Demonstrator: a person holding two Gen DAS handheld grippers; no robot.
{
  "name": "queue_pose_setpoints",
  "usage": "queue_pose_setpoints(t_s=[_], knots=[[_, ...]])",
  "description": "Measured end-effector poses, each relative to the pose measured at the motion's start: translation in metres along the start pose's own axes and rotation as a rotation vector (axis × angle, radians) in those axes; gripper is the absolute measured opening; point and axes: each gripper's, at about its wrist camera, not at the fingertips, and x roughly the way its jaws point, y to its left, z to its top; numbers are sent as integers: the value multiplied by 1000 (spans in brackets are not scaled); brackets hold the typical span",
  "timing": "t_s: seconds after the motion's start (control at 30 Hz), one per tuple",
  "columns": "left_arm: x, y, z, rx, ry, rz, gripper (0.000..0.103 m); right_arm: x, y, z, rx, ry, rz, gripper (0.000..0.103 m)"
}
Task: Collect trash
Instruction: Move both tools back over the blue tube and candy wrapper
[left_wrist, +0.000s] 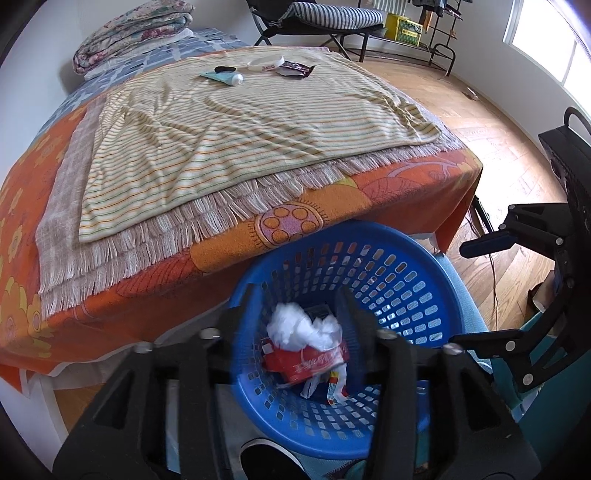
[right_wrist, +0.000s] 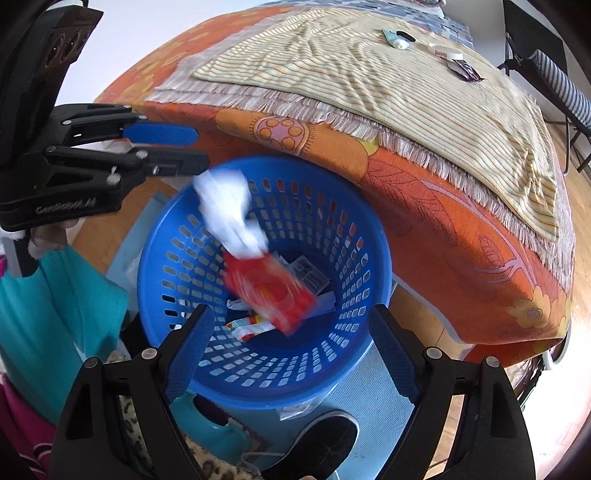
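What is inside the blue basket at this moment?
Inside the blue basket are a crumpled white tissue, a red wrapper, a printed label and a colourful scrap. What lies under the red wrapper is covered.

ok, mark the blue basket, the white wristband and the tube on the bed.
blue basket (right_wrist: 373, 236), right wrist view, bare right side of the rim.
white wristband (left_wrist: 266, 63), left wrist view, lettered front of the band.
tube (left_wrist: 221, 77), left wrist view, teal body.

You have a bed (left_wrist: 406, 177) with an orange cover, a striped towel (left_wrist: 240, 122) spread on it; at its far end lie a tube (left_wrist: 223, 77), wristband (left_wrist: 266, 63) and dark wrapper (left_wrist: 297, 69).
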Motion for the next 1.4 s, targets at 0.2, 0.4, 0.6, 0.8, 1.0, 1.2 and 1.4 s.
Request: queue_pose_setpoints(t_s=[0.2, 0.4, 0.6, 0.8, 1.0, 1.2, 1.4], knots=[[1, 2, 2, -10, -1, -1, 49, -3, -5, 1, 13, -13, 6, 86], [2, 10, 7, -46, -13, -9, 49, -8, -10, 7, 32, -48, 6, 86], [0, 22, 22, -94, -28, -16, 49, -20, -27, 19, 92, -110, -1, 86], [1, 33, 51, -128, -56, -18, 49, -33, -56, 46, 175, -181, -38, 86], [9, 45, 96, -162, -91, -17, 49, -45, -87, 80, 222, -276, -91, 86], [33, 67, 147, -228, -100, -21, 49, -41, -129, 119, 273, -310, -94, 86], [66, 92, 201, -292, -105, -8, 51, -25, -170, 160, 293, -321, -93, 86]])
